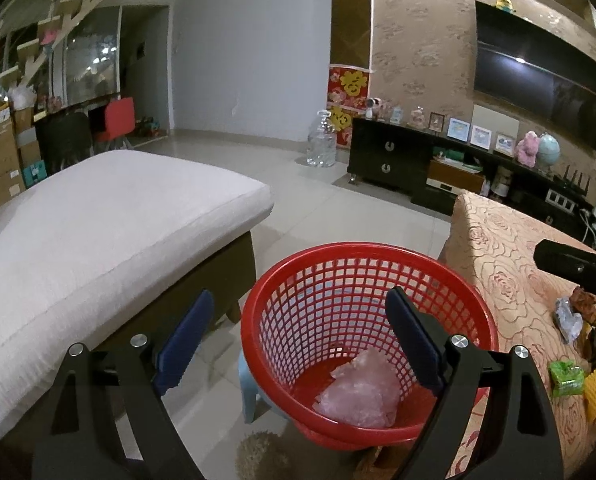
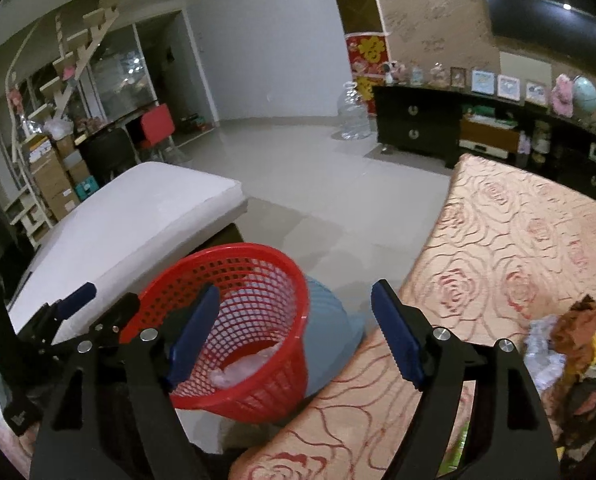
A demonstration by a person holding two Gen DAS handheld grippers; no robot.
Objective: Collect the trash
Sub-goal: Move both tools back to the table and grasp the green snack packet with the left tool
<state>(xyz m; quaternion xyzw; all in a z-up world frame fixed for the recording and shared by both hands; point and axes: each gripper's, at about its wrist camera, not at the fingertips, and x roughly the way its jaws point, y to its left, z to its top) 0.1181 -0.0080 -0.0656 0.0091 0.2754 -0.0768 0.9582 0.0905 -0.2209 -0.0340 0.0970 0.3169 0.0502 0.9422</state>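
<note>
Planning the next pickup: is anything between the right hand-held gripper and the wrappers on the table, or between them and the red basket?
Nothing visible. The right hand-held gripper is open and empty; bare tablecloth lies between it and the wrappers. The red basket stands open-topped beside the table edge.

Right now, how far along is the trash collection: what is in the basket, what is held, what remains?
Done: one crumpled clear plastic piece lies in the red basket. In hand: nothing; the left gripper and right gripper both stand open and empty. Left: a pile of wrappers on the rose-patterned cloth, including a green packet and a brown crumpled piece.
</note>
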